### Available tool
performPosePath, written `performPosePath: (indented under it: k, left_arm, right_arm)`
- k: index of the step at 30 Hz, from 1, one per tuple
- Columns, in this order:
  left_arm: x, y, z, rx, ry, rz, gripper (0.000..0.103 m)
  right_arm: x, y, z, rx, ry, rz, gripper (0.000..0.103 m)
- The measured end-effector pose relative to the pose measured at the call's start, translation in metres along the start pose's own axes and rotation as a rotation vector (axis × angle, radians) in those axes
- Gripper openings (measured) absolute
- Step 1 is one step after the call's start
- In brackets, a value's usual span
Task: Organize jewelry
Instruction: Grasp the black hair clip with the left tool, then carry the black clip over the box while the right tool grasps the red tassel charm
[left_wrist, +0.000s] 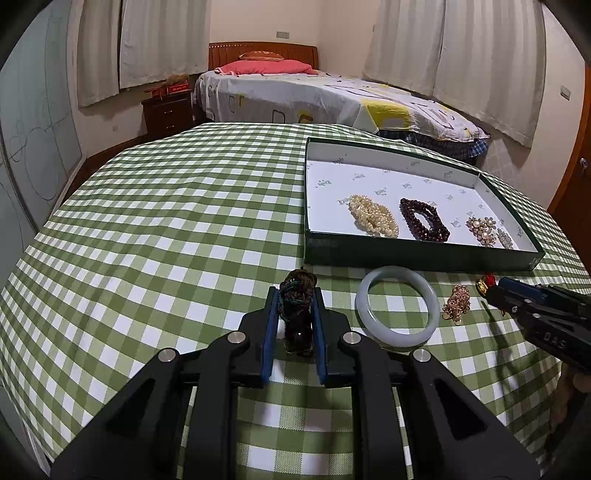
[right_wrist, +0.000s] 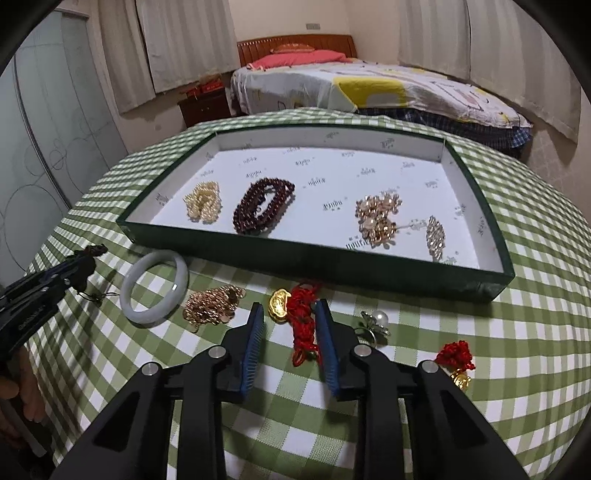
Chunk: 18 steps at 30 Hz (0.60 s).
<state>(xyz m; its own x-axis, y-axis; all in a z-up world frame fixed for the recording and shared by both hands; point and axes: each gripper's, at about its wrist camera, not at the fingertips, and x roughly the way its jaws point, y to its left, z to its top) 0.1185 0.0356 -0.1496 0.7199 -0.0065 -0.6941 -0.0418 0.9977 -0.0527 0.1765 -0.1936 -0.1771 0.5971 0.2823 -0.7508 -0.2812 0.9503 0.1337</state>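
Note:
My left gripper (left_wrist: 295, 297) is shut on a dark braided cord bracelet (left_wrist: 296, 295), held just above the checked cloth. It also shows in the right wrist view (right_wrist: 79, 266). My right gripper (right_wrist: 289, 309) is open, its fingers on either side of a red knotted cord with a gold ingot charm (right_wrist: 295, 314) lying on the cloth. The dark green tray (right_wrist: 314, 258) with white lining holds a pearl bracelet (right_wrist: 203, 201), a dark red bead bracelet (right_wrist: 264, 206), a gold flower brooch (right_wrist: 378, 218) and a small crystal piece (right_wrist: 435, 232).
On the cloth in front of the tray lie a pale jade bangle (right_wrist: 154, 286), a rose-gold chain heap (right_wrist: 212, 304), a pearl flower ring (right_wrist: 376, 321) and a second red cord with gold charm (right_wrist: 458, 360). A bed (right_wrist: 369, 88) stands behind the table.

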Motion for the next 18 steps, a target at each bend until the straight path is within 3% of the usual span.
performPosePath:
  k: [6,18]
  left_arm:
    - [0.001,0.001,-0.001,-0.006,0.003,0.002,0.017]
    - [-0.012,-0.007,0.004,0.004,-0.029,-0.018,0.017]
  right_arm:
    - [-0.001,-0.001,-0.004,-0.010,-0.004,-0.029,0.012]
    - [-0.035,0.000,-0.001,-0.011,-0.116,-0.026,0.011]
